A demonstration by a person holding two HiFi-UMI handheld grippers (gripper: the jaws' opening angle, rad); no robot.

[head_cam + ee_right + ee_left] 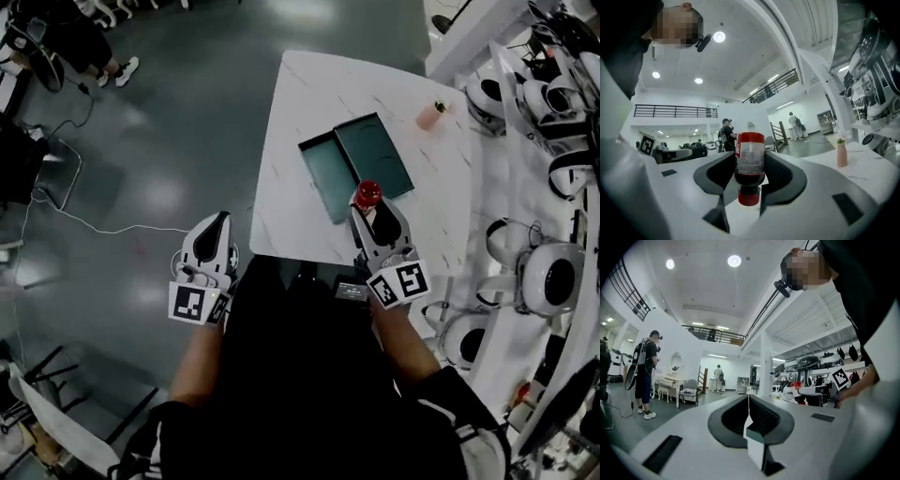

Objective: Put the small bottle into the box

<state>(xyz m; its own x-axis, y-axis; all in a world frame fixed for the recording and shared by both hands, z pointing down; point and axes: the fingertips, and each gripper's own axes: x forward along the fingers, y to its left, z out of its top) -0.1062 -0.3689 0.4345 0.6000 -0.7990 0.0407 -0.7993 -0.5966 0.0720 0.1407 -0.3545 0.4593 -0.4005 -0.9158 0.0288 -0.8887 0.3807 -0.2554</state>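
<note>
White table [300,103] ahead of person. Dark green box [375,155] lies open on it, two shallow halves side by side. Left gripper [217,225] off table, jaws together, empty. Right gripper [375,223] clamps small red bottle [367,195], cap toward hand, just short of box. Pink vase [431,115] well apart. Risk: round bottle pivots in grip, clips box's near wall, rolls away.

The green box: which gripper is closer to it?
Right. The right gripper, holding the small bottle, is just at the box's near edge. The left gripper is far to the left, beyond the table's edge.
</note>
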